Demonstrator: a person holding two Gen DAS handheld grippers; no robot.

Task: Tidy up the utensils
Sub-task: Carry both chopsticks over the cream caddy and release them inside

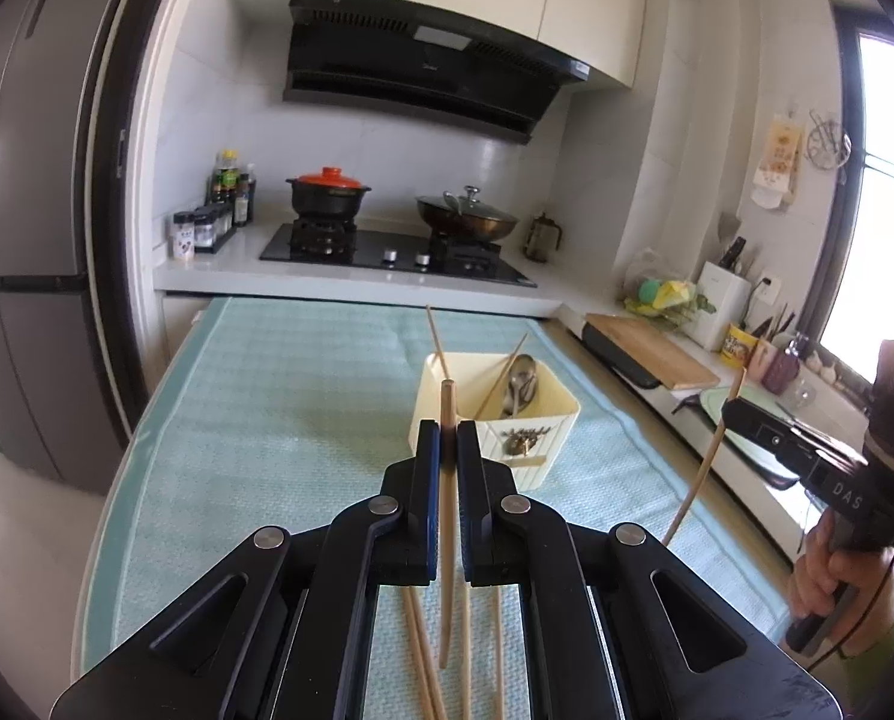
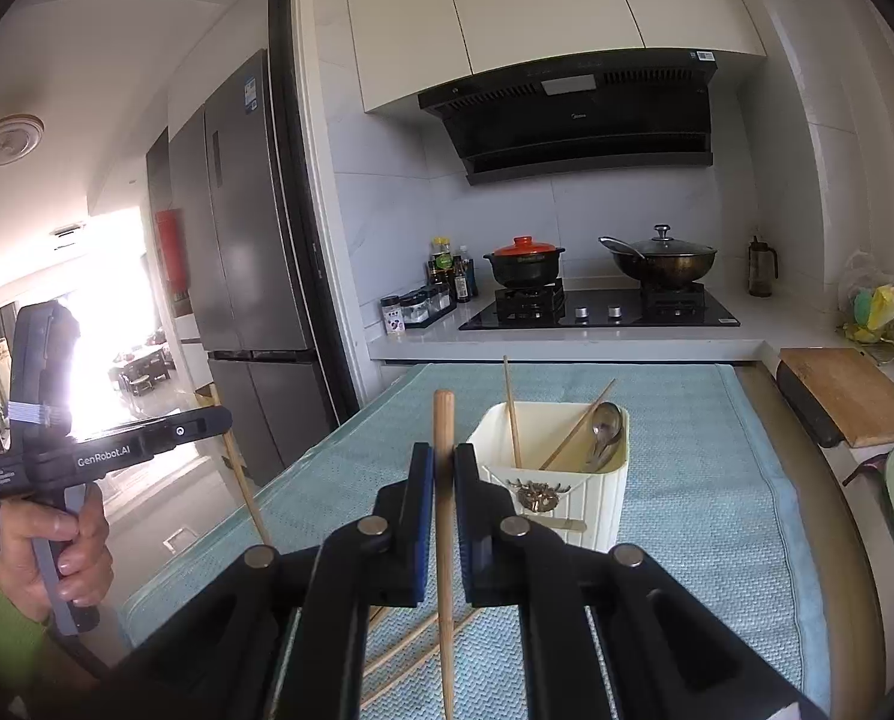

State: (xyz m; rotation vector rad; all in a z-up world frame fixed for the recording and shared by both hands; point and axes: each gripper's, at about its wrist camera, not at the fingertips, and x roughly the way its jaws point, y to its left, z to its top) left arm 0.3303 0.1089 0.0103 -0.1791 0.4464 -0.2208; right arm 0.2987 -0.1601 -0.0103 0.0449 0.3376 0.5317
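Note:
A cream utensil holder [image 1: 528,429] [image 2: 573,480] stands on the light blue mat, holding two chopsticks [image 1: 438,342] [image 2: 512,414] and a metal spoon [image 1: 522,381] [image 2: 604,429]. My left gripper [image 1: 449,435] is shut on a wooden chopstick [image 1: 447,540], held upright in front of the holder; it also shows in the right wrist view [image 2: 225,420]. My right gripper [image 2: 444,459] is shut on another chopstick [image 2: 444,540]; it also shows in the left wrist view [image 1: 729,408] to the right of the holder. Several loose chopsticks [image 1: 423,660] [image 2: 411,648] lie on the mat below.
The light blue mat [image 1: 279,408] [image 2: 717,480] covers the table. Behind it is a counter with a gas hob [image 1: 393,252], a black pot with red lid [image 1: 329,192], a wok [image 1: 468,216] and spice bottles [image 1: 207,228]. A cutting board [image 1: 651,348] lies right; a fridge [image 1: 27,240] stands left.

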